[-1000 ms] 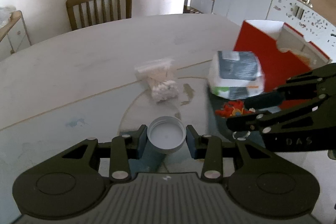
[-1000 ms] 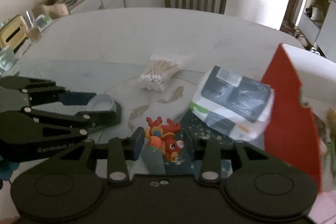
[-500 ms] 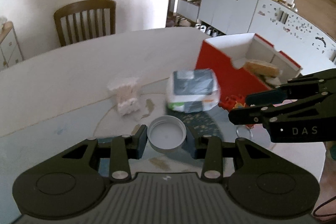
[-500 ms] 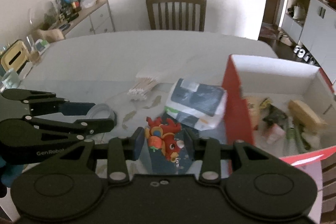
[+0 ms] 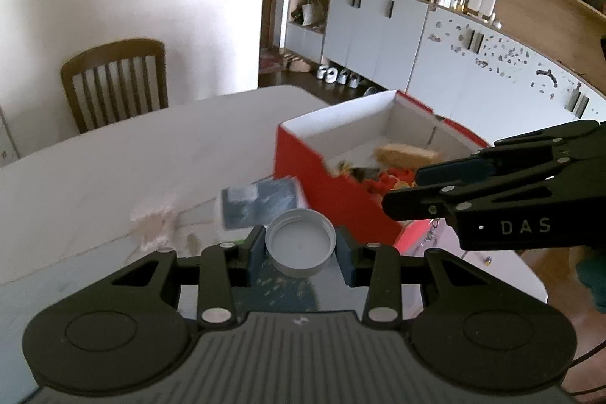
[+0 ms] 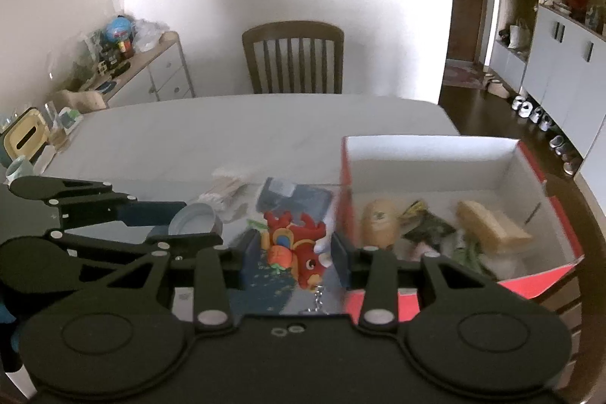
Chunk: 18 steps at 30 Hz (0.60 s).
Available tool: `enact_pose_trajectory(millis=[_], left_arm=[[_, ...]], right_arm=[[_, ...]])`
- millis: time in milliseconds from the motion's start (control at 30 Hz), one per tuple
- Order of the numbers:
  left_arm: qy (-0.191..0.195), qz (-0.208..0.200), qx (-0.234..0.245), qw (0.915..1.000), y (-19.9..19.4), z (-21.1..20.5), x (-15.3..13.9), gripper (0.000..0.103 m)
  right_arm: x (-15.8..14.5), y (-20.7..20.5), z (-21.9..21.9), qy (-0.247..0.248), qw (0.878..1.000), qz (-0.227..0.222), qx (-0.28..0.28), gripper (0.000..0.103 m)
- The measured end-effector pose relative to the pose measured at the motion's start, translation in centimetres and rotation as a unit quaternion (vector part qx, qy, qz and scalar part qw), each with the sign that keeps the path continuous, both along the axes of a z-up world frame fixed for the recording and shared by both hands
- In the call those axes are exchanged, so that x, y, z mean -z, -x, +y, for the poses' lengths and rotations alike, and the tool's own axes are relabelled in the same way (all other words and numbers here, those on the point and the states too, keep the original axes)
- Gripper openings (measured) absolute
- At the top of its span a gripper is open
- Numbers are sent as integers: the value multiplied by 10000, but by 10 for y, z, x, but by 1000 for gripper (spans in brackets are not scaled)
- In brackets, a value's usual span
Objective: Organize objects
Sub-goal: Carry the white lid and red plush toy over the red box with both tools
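Note:
My left gripper (image 5: 300, 245) is shut on a grey jar lid (image 5: 300, 242) and holds it above the table, just left of the red box (image 5: 333, 192). My right gripper (image 6: 295, 250) is shut on a red plush toy keychain (image 6: 297, 247) and holds it close to the near left corner of the red box (image 6: 538, 279). The box is open, with several items inside, among them a tan bread-like piece (image 6: 488, 226). The right gripper shows in the left wrist view (image 5: 409, 195) over the box edge. The left gripper shows in the right wrist view (image 6: 189, 222) at the left.
A wipes pack (image 6: 293, 197) and a bag of cotton swabs (image 6: 227, 186) lie on the round white table (image 6: 227, 127), left of the box. A wooden chair (image 6: 293, 57) stands at the far side. A sideboard (image 6: 151, 70) with clutter is at the left, cabinets (image 5: 378, 25) at the right.
Both grippers have risen and moved right toward the red box, each still holding its object. The box inside has come into view; the wipes and swabs dropped lower.

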<state>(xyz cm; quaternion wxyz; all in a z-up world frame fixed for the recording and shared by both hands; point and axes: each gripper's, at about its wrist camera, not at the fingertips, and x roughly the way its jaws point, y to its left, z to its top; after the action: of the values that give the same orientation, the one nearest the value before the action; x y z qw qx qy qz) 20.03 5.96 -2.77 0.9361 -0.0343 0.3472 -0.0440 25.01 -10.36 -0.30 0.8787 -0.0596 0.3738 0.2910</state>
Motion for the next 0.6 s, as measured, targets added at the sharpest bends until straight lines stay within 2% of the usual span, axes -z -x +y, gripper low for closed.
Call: enact_pose_trajectory(millis=[300, 600], left_arm=[[-124, -106, 80, 9998, -30, -50, -11, 38], [-184, -70, 94, 9998, -62, -89, -8, 38]], right_arm=[[-6, -21, -43, -1, 9998, -174, 26, 40], [-1, -47, -84, 3, 9998, -213, 44, 40]])
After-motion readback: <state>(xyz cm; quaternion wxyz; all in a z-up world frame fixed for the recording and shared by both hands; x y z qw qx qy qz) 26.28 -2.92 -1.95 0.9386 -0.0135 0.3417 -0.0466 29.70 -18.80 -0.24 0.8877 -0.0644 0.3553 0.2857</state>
